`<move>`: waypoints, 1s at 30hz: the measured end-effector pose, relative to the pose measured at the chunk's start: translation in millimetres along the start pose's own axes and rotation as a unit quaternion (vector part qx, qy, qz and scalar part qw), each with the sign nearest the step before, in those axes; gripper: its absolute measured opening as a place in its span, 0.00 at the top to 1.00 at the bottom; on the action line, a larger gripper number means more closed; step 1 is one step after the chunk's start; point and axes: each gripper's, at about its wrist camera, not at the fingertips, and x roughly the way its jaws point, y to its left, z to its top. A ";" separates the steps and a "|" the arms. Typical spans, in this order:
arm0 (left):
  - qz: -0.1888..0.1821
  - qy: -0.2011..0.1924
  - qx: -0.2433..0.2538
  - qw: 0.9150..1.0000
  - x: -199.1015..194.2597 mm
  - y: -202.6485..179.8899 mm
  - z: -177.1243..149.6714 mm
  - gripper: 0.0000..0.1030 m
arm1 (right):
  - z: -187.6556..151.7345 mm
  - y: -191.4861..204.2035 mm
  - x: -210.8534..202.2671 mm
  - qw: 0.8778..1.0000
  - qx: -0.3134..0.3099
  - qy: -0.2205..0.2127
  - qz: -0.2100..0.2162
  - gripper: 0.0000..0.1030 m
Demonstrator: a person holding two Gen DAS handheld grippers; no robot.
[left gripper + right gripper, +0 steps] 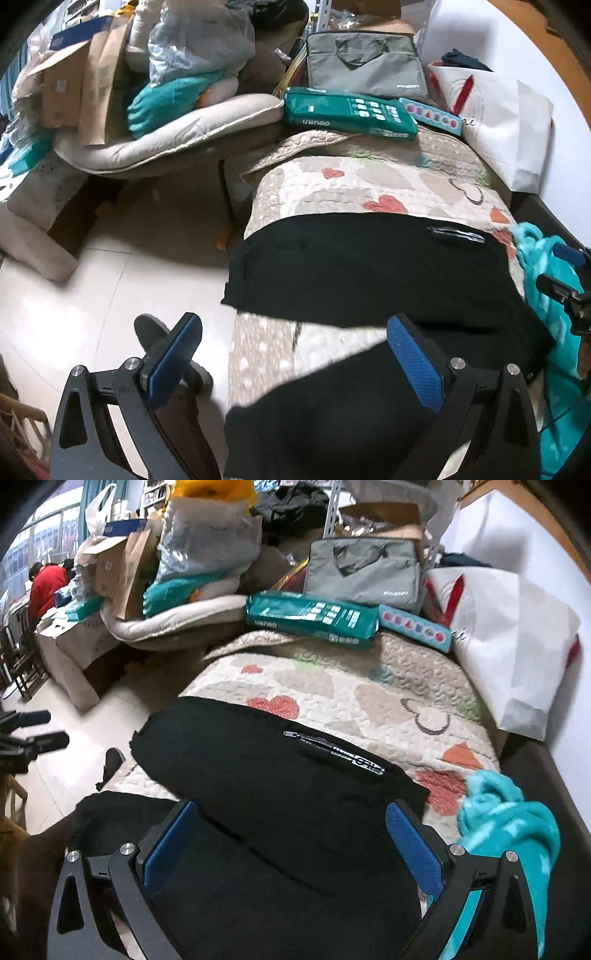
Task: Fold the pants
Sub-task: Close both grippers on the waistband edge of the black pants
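Honestly a lot of this is tough to read. The pants (369, 273) are solid black, so we can't pick out legs, waistband or fold lines, only a dark slab across the quilt (354, 177) with a white printed label (456, 234) near its far edge. The text on that label is too smeared to read in either view. A second black mass sits closer to us at the bottom of both frames, and we can't tell whether it's another layer of the same pants or a separate piece. The bottom edge crops it anyway. The teal blanket (509, 823) on the right is cut off by the lens rim, and the pile at the head of the bed, green pack (351, 112), grey bag (364, 62), white bag (509, 122), is part buried under itself.

Our left gripper (295, 365) is spread wide, nothing between the blue pads (415, 363). It hangs off the bed's left edge: one finger over the floor (74, 295), the other over the near black cloth. The pants lie ahead and to the right of it, one corner drooping over the bed side.

Our right gripper (291, 842) is spread wide too, straddling the near black cloth, with the labelled pants just ahead. We can't tell if the pads touch fabric.
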 end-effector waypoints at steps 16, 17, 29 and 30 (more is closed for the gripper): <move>-0.037 0.063 -0.001 0.997 167.8 31.8 77.9 0.37 | 31.1 -35.2 141.4 0.997 0.032 0.061 0.023 0.01; -0.033 0.063 0.002 0.997 176.2 31.7 84.7 0.37 | 30.1 -37.3 142.8 0.997 0.031 0.061 0.023 0.01; -0.086 0.086 0.107 0.987 230.5 5.0 84.4 0.15 | 61.0 -78.9 161.5 0.998 0.022 0.049 0.042 0.02; -0.089 0.085 0.106 0.987 230.2 5.0 82.9 0.15 | 64.7 -78.8 166.2 0.997 0.019 0.052 0.046 0.02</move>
